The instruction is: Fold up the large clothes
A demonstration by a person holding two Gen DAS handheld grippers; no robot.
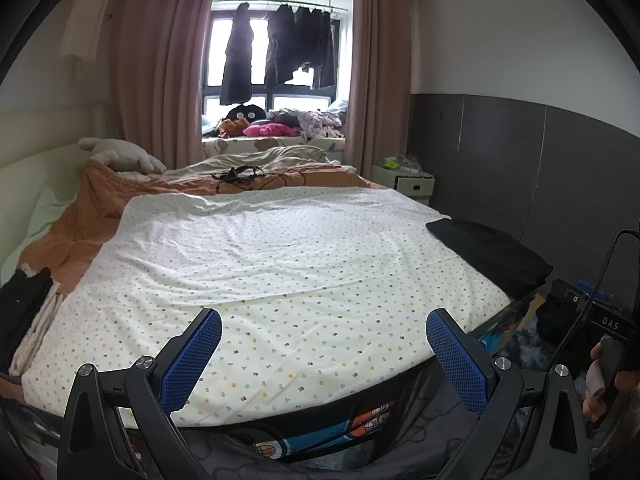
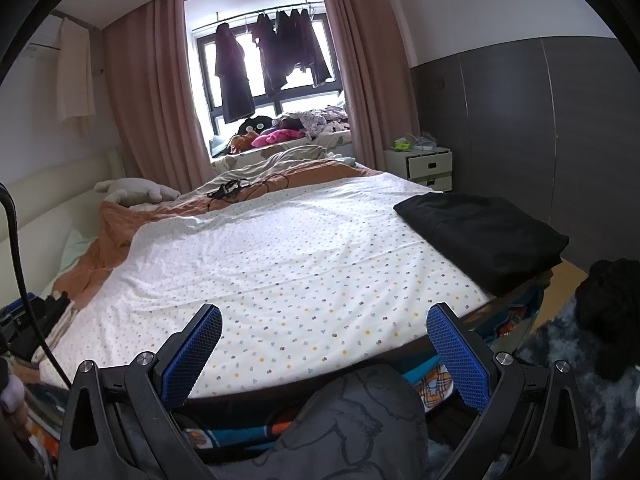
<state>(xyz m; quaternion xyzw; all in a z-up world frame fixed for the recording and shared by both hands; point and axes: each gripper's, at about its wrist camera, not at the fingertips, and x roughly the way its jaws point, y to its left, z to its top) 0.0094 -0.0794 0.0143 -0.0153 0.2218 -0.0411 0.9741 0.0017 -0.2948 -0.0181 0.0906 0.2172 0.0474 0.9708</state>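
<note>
Black and pale fabrics lie stacked in a small pile of clothes (image 1: 28, 312) at the far left edge of the bed, beside a rumpled orange blanket (image 1: 80, 220) that runs back toward a grey plush toy (image 1: 120, 154) near the headboard. A white sheet with small coloured dots (image 1: 280, 264) covers the middle of the mattress, spread mostly flat with shallow creases and nothing resting on its central area. Over its near edge hangs the left gripper (image 1: 324, 360), jaws spread wide with only the sheet seen between the blue pads, holding nothing. The right gripper (image 2: 324, 356) sits likewise above the near edge, its jaws also wide apart and empty, with a grey-printed cloth bulging just below it. Further right, a folded black garment (image 2: 484, 232) lies on the right-hand corner of the bed, flat and squared, well apart from both grippers. Beyond it a white drawer unit (image 2: 428, 168) stands against the dark wall panels, and dark clothes (image 2: 276, 52) hang on a rail across the window between pink curtains (image 2: 160, 92). In the left wrist view, a hand (image 1: 604, 388) grips a handle at the far right.
</note>
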